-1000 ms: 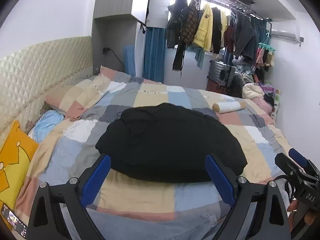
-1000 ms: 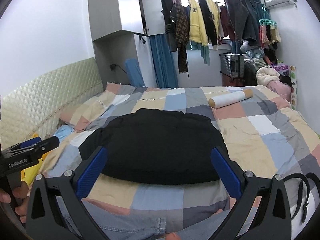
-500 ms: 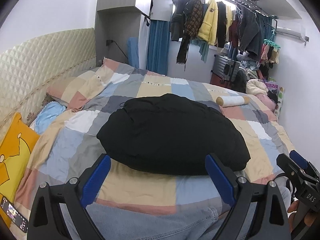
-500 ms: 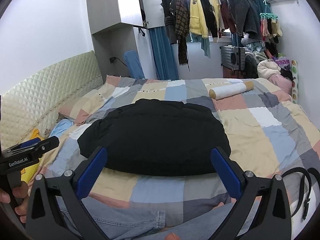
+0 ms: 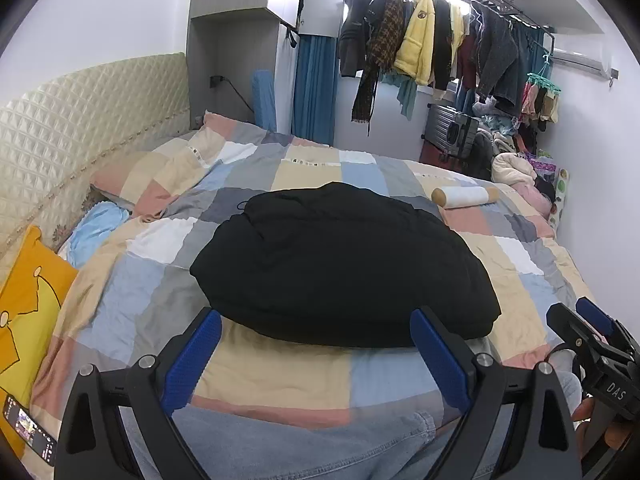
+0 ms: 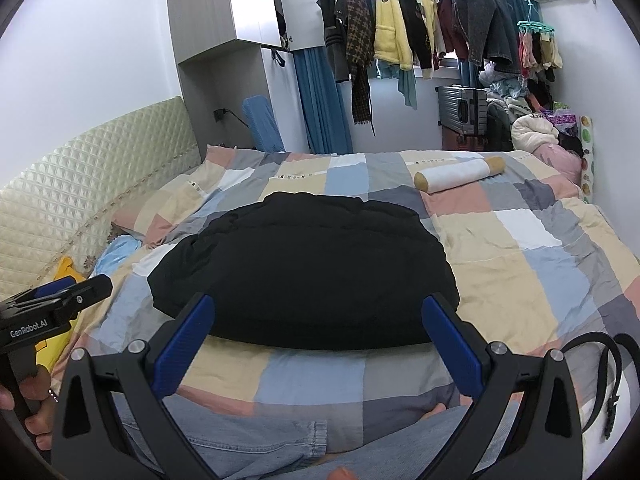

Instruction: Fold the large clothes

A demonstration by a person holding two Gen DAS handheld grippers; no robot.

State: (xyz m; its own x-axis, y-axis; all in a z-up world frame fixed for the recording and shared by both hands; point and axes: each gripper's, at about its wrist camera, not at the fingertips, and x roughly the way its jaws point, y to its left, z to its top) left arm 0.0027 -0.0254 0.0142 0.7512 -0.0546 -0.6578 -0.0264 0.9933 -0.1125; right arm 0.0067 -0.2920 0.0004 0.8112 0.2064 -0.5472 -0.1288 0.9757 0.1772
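— Patchwork quilt (image 5: pixel 276 376) covers the whole bed; what lies on it?

— Mid-bed, a black padded jacket (image 5: pixel 344 264), folded into a rounded bundle. Beyond it to the right, well apart, a white roll (image 6: pixel 456 176).

— And the tongs?

— Left gripper (image 5: pixel 316 354) and right gripper (image 6: pixel 318 336) both spread wide, empty, hovering just short of the jacket's near edge.

Bed (image 5: pixel 120 300) under patchwork quilt (image 6: pixel 520 264). On it: folded black garment (image 5: pixel 340 264) centre, white roll (image 6: pixel 456 174) beyond, black belt (image 6: pixel 608 364) near right edge.
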